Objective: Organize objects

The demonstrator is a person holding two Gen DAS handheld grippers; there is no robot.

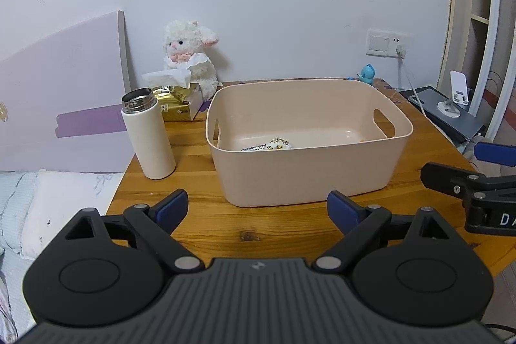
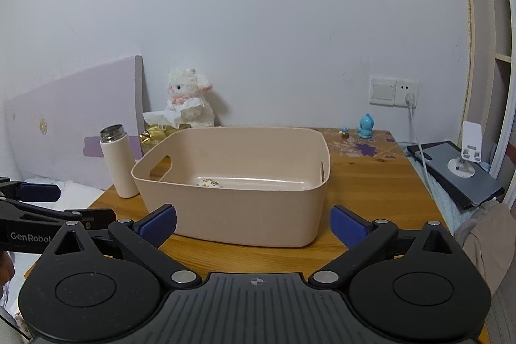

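Note:
A beige plastic bin (image 1: 306, 176) (image 2: 245, 215) with handle cutouts stands on the wooden table (image 1: 258, 228) (image 2: 371, 189). A small patterned white item (image 1: 271, 145) (image 2: 209, 182) lies on its floor. A white bottle with an open steel mouth (image 1: 149, 134) (image 2: 117, 162) stands left of the bin. A gold tissue box (image 1: 175, 105) (image 2: 154, 132) and a white lamb plush (image 1: 190, 54) (image 2: 190, 99) sit behind it. My left gripper (image 1: 257, 208) is open and empty before the bin. My right gripper (image 2: 253, 223) is open and empty, also before the bin.
A small blue figurine (image 1: 367, 73) (image 2: 366, 125) stands at the table's back right. A tablet with a white phone stand (image 1: 451, 108) (image 2: 464, 170) lies off the right edge, with a cable to the wall socket (image 2: 409, 92). A bed and lilac headboard (image 1: 61, 92) lie left.

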